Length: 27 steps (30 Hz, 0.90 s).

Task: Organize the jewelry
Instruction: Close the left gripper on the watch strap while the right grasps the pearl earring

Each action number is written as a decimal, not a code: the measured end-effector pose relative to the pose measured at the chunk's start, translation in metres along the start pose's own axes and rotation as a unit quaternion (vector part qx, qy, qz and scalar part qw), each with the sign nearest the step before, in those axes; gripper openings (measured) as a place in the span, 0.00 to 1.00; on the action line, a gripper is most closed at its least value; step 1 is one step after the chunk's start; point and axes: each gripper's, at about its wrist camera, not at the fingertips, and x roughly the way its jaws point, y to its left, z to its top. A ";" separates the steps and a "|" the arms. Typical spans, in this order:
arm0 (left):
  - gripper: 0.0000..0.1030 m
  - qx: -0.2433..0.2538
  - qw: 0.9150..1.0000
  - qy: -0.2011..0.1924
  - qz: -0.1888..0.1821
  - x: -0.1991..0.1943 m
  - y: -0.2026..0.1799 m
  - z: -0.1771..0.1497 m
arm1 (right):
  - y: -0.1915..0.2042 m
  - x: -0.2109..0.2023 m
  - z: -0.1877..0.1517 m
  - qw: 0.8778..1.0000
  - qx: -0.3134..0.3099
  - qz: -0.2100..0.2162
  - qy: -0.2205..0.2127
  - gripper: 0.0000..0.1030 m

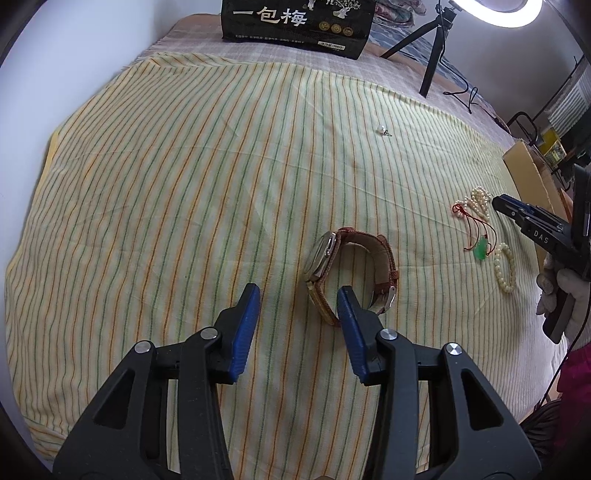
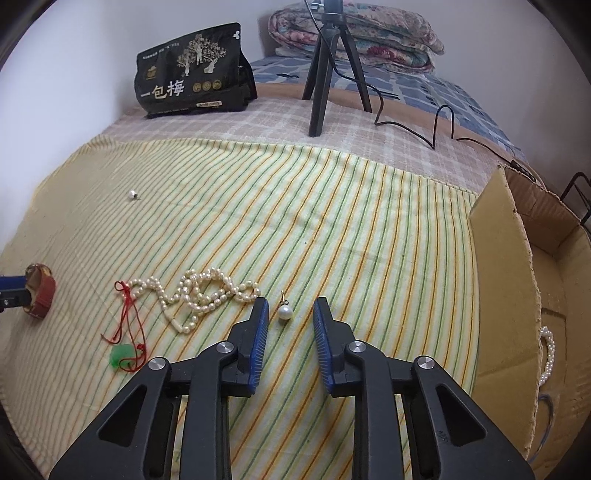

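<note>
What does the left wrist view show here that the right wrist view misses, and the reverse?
Only the left wrist view shows the ring light, the pearl bracelet on the cloth and the watch's face. Only the right wrist view shows the pearl earring between the open right gripper, the cardboard box's inside and the folded quilt. Both show the pearl necklace, green pendant, far earring, snack bag and tripod.
</note>
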 end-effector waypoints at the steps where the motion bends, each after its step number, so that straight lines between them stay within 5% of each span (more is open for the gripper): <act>1: 0.43 0.000 1.000 0.001 0.000 0.001 0.001 0.000 | 0.000 0.001 0.000 1.000 0.000 0.001 0.000 0.20; 12: 0.36 -0.001 1.000 0.001 0.003 0.008 0.000 0.004 | 0.004 0.006 0.002 1.000 -0.001 0.002 0.004 0.07; 17: 0.10 0.013 1.000 -0.002 0.013 0.011 -0.004 0.005 | 0.004 0.003 0.001 1.000 0.001 0.001 0.002 0.07; 27: 0.09 0.015 1.000 -0.016 0.020 0.004 -0.009 0.005 | 0.002 -0.006 0.003 1.000 0.002 0.000 -0.005 0.06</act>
